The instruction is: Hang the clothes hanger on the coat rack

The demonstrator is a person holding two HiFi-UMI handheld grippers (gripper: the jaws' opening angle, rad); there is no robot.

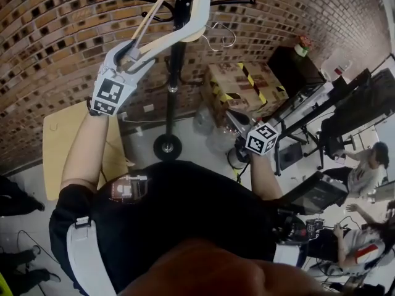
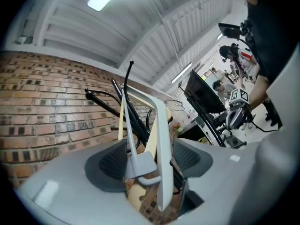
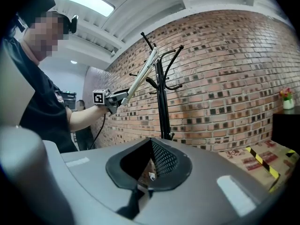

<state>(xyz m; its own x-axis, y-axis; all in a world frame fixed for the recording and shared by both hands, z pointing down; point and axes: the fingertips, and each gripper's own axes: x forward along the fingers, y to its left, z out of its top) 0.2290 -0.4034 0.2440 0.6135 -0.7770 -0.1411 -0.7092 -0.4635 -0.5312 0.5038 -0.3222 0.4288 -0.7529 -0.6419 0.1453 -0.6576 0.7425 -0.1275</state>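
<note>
Reaching up and away, the left gripper (image 1: pixel 134 57) clamps the near end of a pale clothes hanger (image 1: pixel 179 26). Its jaws are set wide, with the hanger's arm and crossbar pinched between the pads. The hanger slants up to the top of the black coat rack (image 1: pixel 174 73), which stands against the far brick wall. Its wire hook (image 1: pixel 223 37) shows just right of the pole, among the pegs; whether it rests over one cannot be told. The right gripper (image 3: pixel 151 144) is held low on the right, jaws closed on nothing. The main risk, in my judgement, is letting go before the hook has truly caught a peg, which would drop the hanger to the floor. Gripping it by one end, far from the hook, also makes it easy to twist off or to nudge the slender rack.
</note>
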